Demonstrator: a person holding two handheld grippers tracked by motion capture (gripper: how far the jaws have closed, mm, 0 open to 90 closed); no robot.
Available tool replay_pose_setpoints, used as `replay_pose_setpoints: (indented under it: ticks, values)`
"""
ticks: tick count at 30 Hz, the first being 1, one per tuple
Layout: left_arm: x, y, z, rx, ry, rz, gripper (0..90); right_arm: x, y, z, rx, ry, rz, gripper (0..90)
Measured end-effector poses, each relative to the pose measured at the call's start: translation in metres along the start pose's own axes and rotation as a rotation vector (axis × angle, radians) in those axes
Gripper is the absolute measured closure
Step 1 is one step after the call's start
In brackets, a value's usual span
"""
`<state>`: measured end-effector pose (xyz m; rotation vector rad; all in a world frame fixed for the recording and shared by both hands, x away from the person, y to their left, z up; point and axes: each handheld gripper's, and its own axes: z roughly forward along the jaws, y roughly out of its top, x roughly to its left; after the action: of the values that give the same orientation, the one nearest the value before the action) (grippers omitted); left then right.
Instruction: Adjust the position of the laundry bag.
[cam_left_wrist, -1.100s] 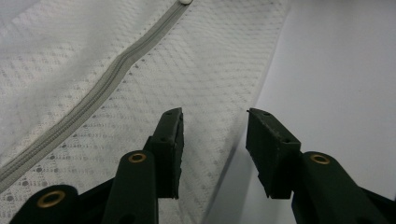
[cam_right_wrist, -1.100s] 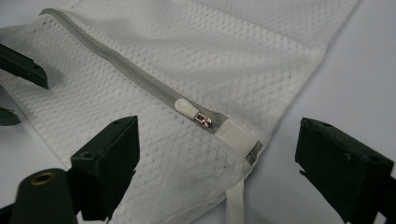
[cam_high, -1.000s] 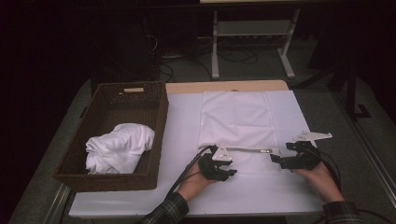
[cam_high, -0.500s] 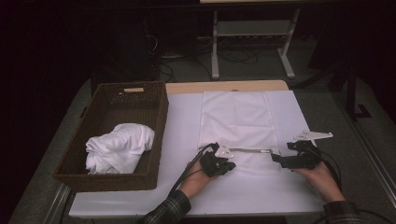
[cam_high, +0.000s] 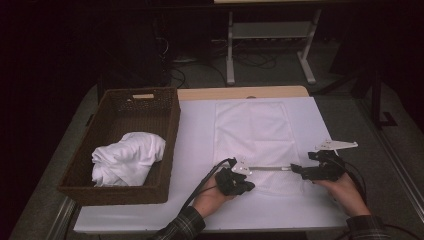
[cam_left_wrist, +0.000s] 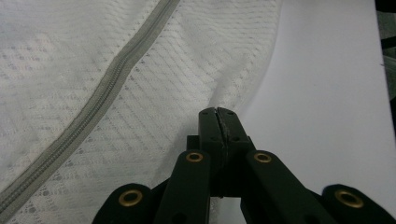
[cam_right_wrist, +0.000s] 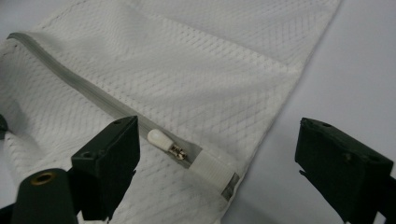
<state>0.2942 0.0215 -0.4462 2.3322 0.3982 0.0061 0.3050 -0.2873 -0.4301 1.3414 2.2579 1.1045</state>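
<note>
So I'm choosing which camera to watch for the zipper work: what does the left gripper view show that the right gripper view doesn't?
Left gripper view: the left gripper shut on the edge of the mesh laundry bag.

Right gripper view: the right gripper open, with the white zipper pull and the zipper's end between its jaws.

Both: the bag's white mesh, its grey zipper and the white table cover.

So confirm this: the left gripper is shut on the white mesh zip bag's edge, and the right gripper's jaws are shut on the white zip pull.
One thing is wrong: the right gripper is open. The right gripper view shows its jaws standing wide either side of the white zip pull, not touching it. The left gripper is shut on the white mesh zip bag.
</note>
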Motion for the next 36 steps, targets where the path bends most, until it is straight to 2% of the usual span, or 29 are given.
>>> replay_pose_setpoints:
  ticks: [8, 15, 29, 34, 36]
  values:
    - [-0.007, -0.005, -0.004, 0.011, -0.03, -0.001, 89.8, -0.001, 0.0, 0.0, -0.002, 0.0, 0.002, 13.3]
    - [-0.013, -0.011, -0.008, 0.017, -0.075, -0.023, 89.8, -0.001, 0.0, 0.0, -0.003, 0.001, 0.001, 13.3]
    - [-0.022, -0.016, -0.01, 0.024, -0.111, -0.034, 89.1, 0.0, 0.0, 0.002, 0.004, 0.003, -0.004, 13.3]
    - [-0.022, -0.016, -0.011, 0.016, -0.104, -0.036, 82.2, 0.0, 0.0, 0.002, 0.004, 0.003, -0.011, 13.3]
    - [-0.02, -0.015, -0.014, 0.004, -0.1, -0.037, 76.7, 0.001, -0.001, 0.002, 0.002, 0.001, -0.013, 13.3]
